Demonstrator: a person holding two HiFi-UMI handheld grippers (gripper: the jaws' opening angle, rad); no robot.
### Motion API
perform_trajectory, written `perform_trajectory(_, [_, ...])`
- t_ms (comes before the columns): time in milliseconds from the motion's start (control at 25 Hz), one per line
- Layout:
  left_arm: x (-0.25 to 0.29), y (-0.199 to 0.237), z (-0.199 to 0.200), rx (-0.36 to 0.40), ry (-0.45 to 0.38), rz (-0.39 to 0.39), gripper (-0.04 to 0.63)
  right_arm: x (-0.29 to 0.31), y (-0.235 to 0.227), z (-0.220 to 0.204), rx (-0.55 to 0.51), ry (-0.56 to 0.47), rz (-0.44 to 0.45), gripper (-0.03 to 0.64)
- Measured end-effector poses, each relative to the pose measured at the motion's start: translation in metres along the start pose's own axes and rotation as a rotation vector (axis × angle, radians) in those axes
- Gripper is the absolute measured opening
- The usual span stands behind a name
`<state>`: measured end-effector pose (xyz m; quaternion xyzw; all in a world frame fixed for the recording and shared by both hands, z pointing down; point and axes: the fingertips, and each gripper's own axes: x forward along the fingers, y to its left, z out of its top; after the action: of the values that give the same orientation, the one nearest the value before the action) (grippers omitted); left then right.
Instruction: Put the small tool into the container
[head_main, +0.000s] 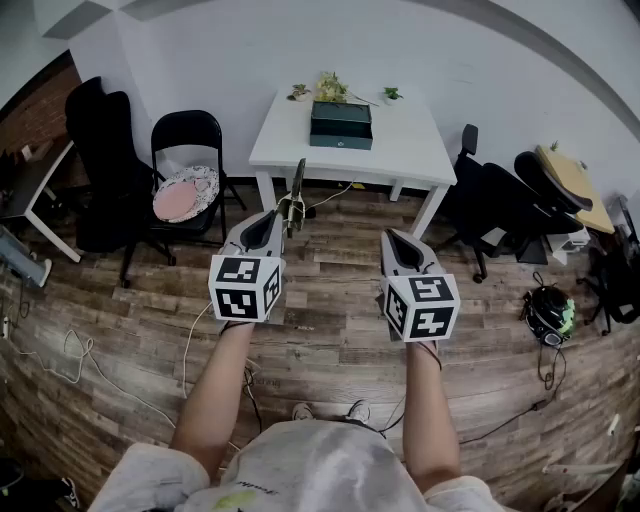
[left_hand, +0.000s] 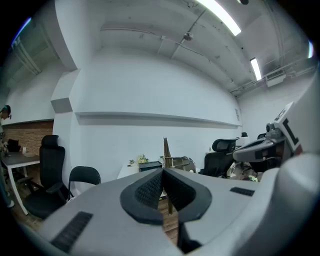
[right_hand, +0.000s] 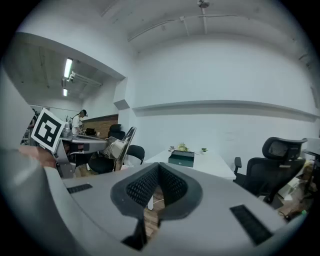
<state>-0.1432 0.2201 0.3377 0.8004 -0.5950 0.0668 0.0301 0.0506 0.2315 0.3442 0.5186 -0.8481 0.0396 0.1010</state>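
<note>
The small tool (head_main: 296, 190) is a slim metal piece that sticks up and forward out of my left gripper (head_main: 272, 222), which is shut on it. In the left gripper view the tool (left_hand: 165, 150) rises between the closed pads of the left gripper (left_hand: 162, 172). The container, a dark green box (head_main: 341, 124), sits at the back of a white table (head_main: 410, 150), well ahead of both grippers. My right gripper (head_main: 397, 240) is held level beside the left, shut with nothing in it (right_hand: 159, 167). The box (right_hand: 181, 158) shows straight ahead in the right gripper view.
Small potted plants (head_main: 331, 88) stand behind the box. A black folding chair with a pink cushion (head_main: 185, 195) is left of the table, and office chairs (head_main: 500, 205) are to its right. A helmet (head_main: 549, 312) and cables (head_main: 75, 360) lie on the wooden floor.
</note>
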Motion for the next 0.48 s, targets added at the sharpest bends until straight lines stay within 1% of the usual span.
perform_trajectory(480, [0.008,0.017,-0.012,-0.018,0.015,-0.043,0.0,0.012,0.012,-0.005,-0.003,0.031,-0.053,0.005])
